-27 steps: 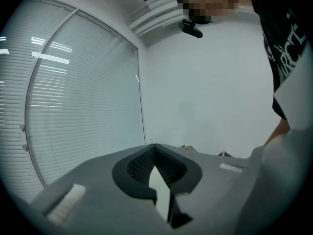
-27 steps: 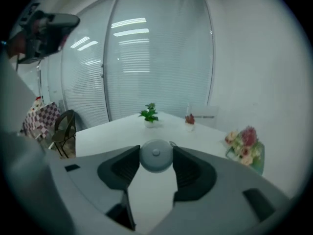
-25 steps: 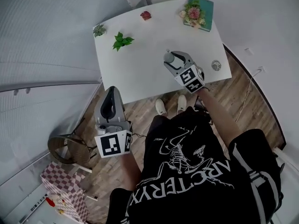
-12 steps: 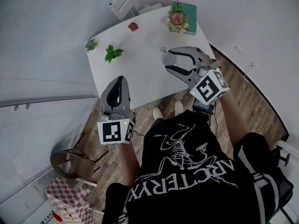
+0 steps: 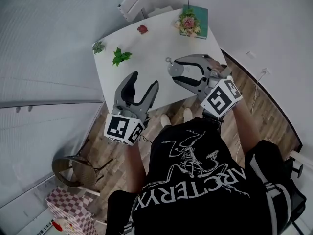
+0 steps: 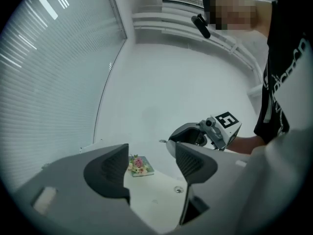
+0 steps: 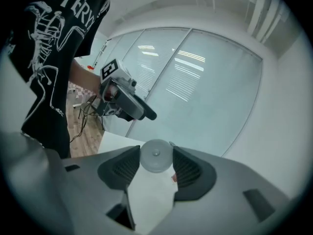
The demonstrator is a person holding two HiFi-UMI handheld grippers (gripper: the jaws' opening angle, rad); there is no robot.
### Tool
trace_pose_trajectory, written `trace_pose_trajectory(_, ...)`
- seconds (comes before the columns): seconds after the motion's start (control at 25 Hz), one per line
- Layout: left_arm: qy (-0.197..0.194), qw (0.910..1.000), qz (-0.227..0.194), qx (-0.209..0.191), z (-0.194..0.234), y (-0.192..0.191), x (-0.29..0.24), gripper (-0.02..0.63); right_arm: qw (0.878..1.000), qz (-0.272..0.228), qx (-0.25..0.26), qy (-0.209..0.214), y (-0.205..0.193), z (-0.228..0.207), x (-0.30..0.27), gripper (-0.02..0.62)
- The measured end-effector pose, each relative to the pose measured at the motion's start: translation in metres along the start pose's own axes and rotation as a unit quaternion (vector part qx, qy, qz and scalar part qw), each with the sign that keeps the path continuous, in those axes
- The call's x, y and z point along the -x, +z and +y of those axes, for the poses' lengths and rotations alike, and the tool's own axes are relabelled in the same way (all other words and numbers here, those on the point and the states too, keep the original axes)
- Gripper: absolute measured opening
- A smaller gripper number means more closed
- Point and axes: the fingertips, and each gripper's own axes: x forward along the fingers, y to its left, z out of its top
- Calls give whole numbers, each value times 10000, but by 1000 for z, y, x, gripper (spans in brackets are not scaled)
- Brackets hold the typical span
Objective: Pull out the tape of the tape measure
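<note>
Tape measure (image 7: 155, 155) in right tool (image 5: 172, 70) over table (image 5: 146, 45); left tool (image 5: 145, 80) to its left.

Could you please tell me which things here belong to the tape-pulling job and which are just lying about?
In the job: tape measure; right tongs, shut on it; left tongs, just opening, empty.
Lying about: flower-topped book; green sprig; small succulent; red object.

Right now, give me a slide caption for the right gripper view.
Right gripper clamped on the round grey tape measure, held above the white table.
</note>
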Motion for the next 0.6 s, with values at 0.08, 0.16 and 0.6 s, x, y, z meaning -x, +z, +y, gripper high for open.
trace_pose_trajectory(0.08,-212,9996,-29,189,-6,0,-2,358,9998,-79,84,163,7,6,-1,219)
trace_pose_trajectory(0.16,-366,9989,-78,292,-11,1,-3,414,9992,-90,204,339,11,14,-2,219)
trace_pose_trajectory(0.6,-1421,9833,-44,1134,-32,3,-12,524,9859,-183,1349,975,42,52,1,219)
